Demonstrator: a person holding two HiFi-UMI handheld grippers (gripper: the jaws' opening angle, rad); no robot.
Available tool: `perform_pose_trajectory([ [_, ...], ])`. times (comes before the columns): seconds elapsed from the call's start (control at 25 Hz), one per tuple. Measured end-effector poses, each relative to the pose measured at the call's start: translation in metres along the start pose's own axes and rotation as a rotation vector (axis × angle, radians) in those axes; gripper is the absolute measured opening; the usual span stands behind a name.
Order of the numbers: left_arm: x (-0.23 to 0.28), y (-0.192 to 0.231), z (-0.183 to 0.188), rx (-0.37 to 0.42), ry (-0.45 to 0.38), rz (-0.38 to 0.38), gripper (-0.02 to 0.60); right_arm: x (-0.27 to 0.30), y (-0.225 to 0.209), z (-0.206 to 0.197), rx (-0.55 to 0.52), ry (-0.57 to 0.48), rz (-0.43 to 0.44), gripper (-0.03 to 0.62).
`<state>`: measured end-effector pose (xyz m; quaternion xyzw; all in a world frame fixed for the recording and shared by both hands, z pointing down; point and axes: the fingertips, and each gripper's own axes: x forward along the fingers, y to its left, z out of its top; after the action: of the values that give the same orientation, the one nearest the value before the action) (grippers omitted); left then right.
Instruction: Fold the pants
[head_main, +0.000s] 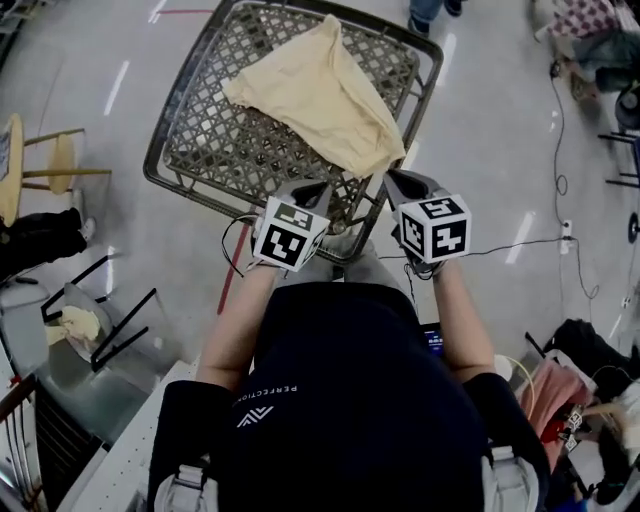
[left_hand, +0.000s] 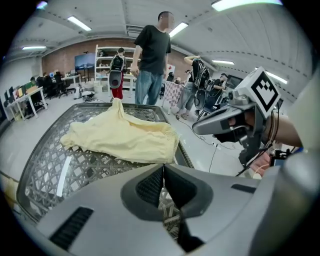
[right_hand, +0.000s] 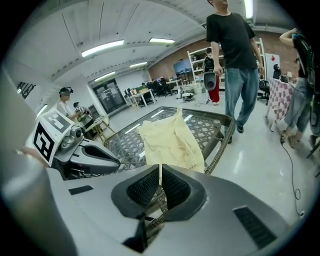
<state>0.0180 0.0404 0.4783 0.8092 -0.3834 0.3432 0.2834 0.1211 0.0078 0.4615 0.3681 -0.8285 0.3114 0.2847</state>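
Observation:
Pale yellow pants (head_main: 318, 95) lie crumpled on a grey lattice-top table (head_main: 210, 150), toward its far right side; they also show in the left gripper view (left_hand: 125, 136) and the right gripper view (right_hand: 170, 141). My left gripper (head_main: 322, 186) hovers over the table's near edge, shut and holding nothing, its tips short of the pants' near hem. My right gripper (head_main: 390, 176) is beside it at the near right corner, shut and empty too. In each gripper view the jaws meet with nothing between them (left_hand: 163, 166) (right_hand: 160, 167).
A person in a dark shirt and jeans (left_hand: 151, 57) stands beyond the table's far side. A wooden chair (head_main: 40, 165) stands to the left, a glass-topped stand (head_main: 70, 330) at the near left. Cables (head_main: 560, 150) cross the floor on the right.

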Motion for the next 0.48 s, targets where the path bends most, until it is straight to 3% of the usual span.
perform_pose_trajectory([
  [0.48,-0.019,0.014,-0.024,-0.011,-0.032,-0.063,0.011,0.017,0.05,0.001,-0.034,0.032,0.005,0.043],
])
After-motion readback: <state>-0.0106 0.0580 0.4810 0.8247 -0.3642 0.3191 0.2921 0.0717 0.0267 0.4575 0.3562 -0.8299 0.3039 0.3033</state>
